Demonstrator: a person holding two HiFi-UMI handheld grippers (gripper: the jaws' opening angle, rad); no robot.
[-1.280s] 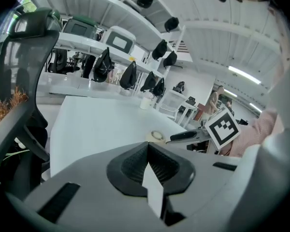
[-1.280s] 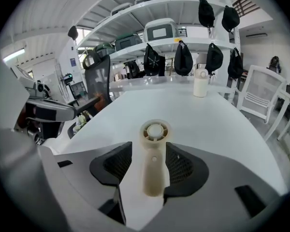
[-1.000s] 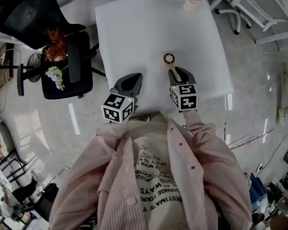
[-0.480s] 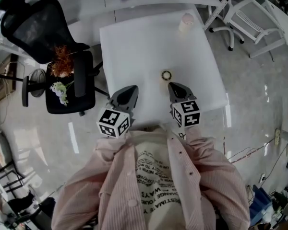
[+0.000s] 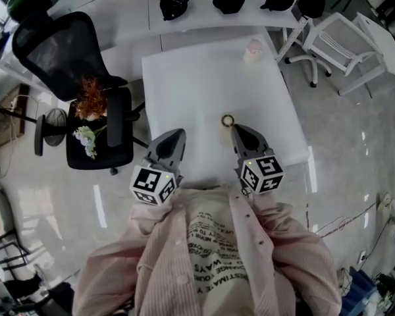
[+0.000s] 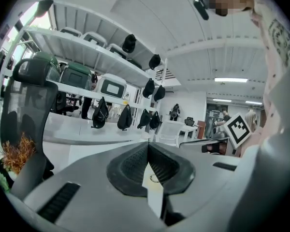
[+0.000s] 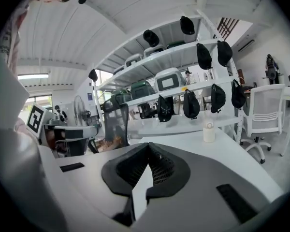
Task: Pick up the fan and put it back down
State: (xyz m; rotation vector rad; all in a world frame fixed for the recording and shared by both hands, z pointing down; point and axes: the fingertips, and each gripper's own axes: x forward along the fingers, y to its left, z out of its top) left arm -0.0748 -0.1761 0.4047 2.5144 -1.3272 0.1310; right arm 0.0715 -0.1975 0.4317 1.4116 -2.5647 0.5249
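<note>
- Your left gripper (image 5: 177, 133) is squeezed tight and holds nothing.
- Your right gripper (image 5: 236, 128) is squeezed tight too, with nothing in it.
- The little round fan (image 5: 228, 120) lies on the white table (image 5: 184, 78), just past your right gripper's tip.

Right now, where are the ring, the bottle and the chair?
ring (image 5: 224, 120), head view, left rim
bottle (image 5: 253, 51), head view, its body
chair (image 5: 52, 48), head view, mesh back
</note>
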